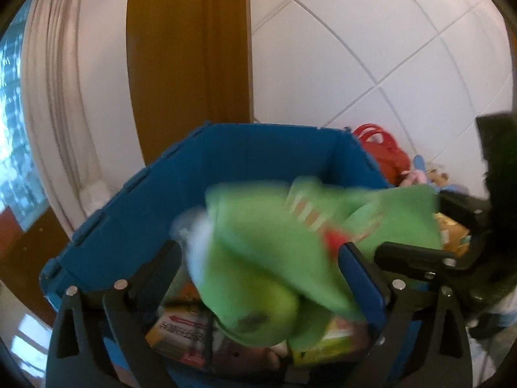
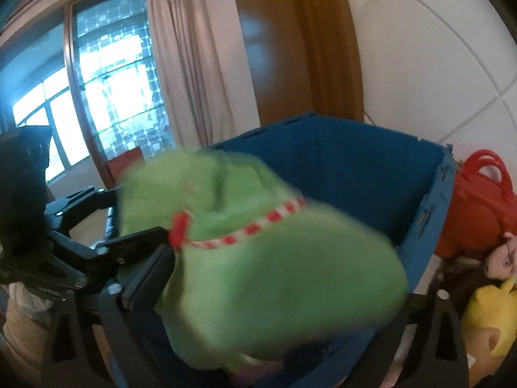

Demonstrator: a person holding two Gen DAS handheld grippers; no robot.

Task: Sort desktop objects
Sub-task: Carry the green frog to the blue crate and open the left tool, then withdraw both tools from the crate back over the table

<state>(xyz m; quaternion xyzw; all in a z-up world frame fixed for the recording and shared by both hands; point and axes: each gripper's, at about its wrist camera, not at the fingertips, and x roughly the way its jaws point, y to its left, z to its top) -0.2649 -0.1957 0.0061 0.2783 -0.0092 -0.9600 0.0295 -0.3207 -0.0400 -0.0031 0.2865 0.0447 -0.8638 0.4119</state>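
White tiled wall behind; green plush toy [image 1: 258,258] drops between both grippers' released jaws into blue crate [image 1: 135,200] — may snag on near rim.

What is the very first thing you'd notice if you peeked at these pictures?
A big fuzzy green plush toy with a red-and-white striped collar fills the middle, blurred, right over the open blue bin. It lies between the spread fingers of both the left gripper and the right gripper. Off to the right, outside the bin, a bright red bag sits by a pile of other soft toys.
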